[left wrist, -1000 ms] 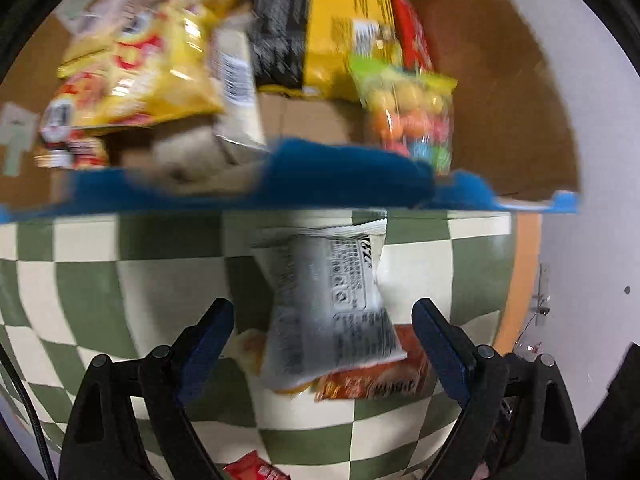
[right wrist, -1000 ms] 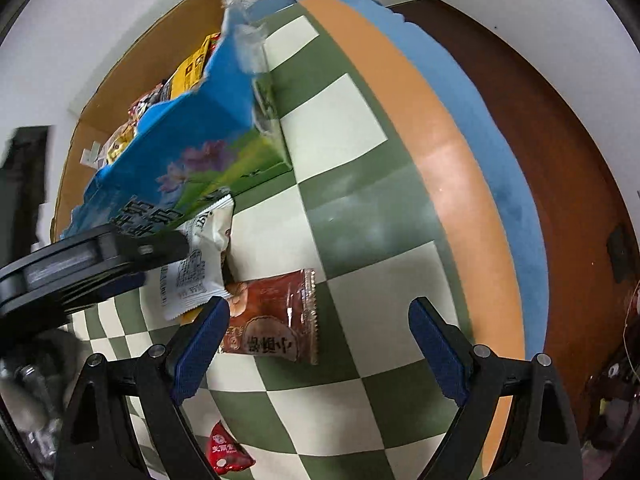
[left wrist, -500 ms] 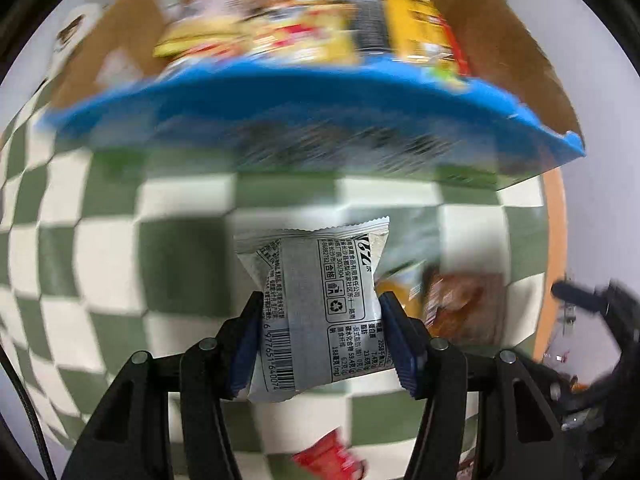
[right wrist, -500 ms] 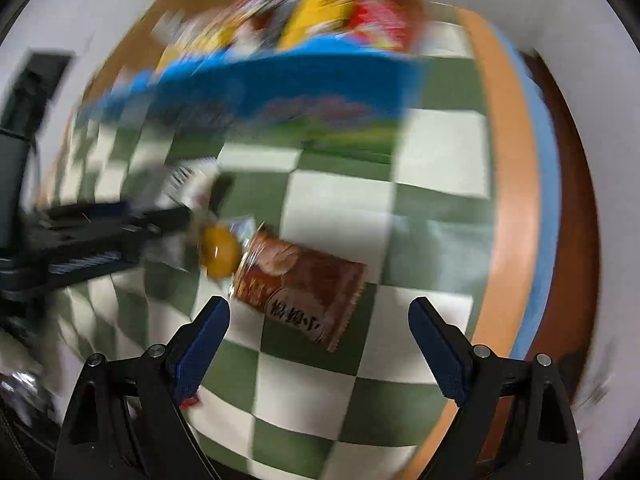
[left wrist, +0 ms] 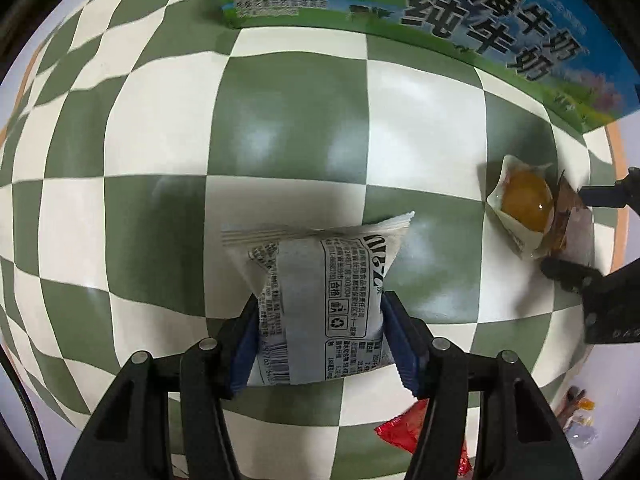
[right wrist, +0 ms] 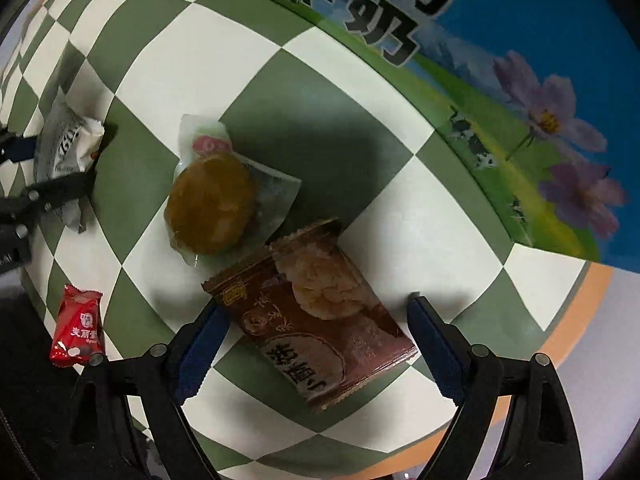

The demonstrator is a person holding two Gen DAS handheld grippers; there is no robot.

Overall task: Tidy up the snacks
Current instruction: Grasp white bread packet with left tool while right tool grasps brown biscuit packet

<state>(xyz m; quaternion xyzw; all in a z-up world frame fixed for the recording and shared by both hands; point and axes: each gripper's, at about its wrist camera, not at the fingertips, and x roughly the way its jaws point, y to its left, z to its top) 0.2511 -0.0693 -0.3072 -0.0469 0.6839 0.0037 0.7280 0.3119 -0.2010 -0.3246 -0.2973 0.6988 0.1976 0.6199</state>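
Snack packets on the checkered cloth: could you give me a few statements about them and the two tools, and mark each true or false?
1. The left tool is clamped on the grey-white packet. True.
2. The right tool is squeezing the brown packet. False: its fingers stand wide open on either side of the packet, not touching it.
3. The clear packet with the round yellow pastry lies beside the brown packet, on the checkered cloth. True.
4. The small red packet sits inside the blue milk box. False: it lies on the cloth near its edge, apart from the box.
5. The brown packet is torn open. False: it looks sealed.
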